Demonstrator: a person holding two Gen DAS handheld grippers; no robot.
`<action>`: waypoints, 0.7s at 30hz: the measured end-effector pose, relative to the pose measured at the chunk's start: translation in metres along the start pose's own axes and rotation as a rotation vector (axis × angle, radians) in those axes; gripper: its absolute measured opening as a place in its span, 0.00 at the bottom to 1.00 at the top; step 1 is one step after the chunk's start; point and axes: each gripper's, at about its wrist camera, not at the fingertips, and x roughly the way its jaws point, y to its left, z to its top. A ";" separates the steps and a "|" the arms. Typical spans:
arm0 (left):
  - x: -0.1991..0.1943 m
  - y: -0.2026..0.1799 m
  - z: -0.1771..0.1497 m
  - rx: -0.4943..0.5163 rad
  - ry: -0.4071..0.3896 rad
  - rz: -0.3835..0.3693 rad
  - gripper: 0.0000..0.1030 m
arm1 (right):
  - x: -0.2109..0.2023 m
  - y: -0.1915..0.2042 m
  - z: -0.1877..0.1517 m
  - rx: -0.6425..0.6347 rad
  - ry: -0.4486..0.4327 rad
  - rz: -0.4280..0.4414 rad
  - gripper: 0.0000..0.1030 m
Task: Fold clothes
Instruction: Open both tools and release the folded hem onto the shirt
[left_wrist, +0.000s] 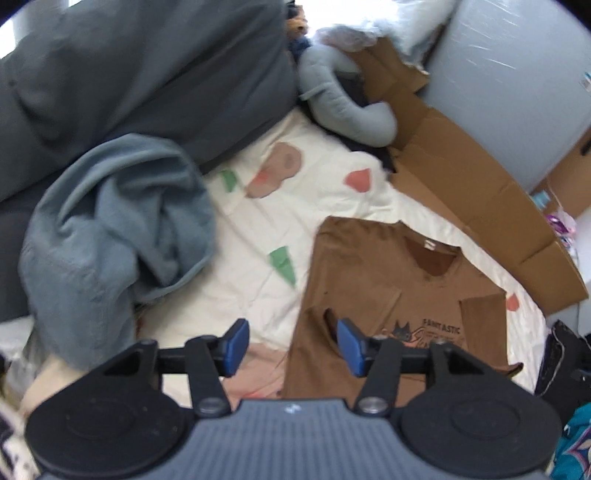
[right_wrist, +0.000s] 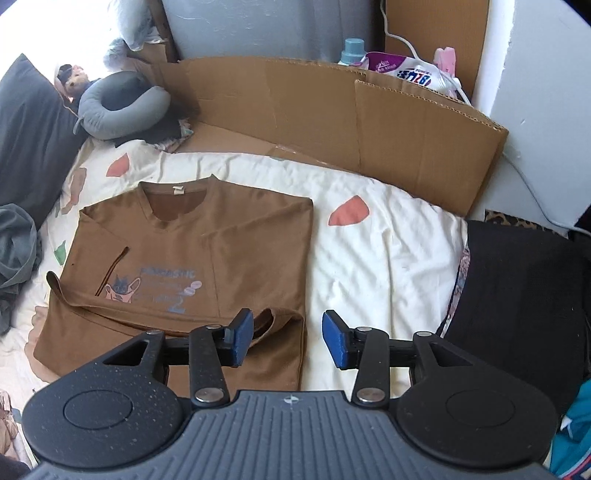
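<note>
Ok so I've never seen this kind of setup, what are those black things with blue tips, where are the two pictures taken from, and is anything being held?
Those are two hand-held grippers, one in each of a person's hands, each carrying a wide-angle camera that looks forward along its fingers. One picture comes from the left gripper, the other from the right gripper. Both look down at a bed with a cream sheet. On it lies a brown T-shirt, its sides already folded in. A blue-grey towel is bunched to one side, and flattened cardboard stands behind. Both grippers are open and hold nothing.
</note>
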 end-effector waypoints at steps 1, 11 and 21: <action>0.006 -0.003 -0.001 0.013 0.001 0.000 0.56 | 0.003 -0.003 0.000 0.009 -0.001 0.004 0.47; 0.093 -0.016 -0.017 0.130 0.031 -0.025 0.55 | 0.058 -0.009 -0.032 -0.112 0.007 -0.028 0.47; 0.181 -0.003 -0.038 0.235 0.053 -0.004 0.54 | 0.123 -0.015 -0.056 -0.214 0.035 -0.055 0.47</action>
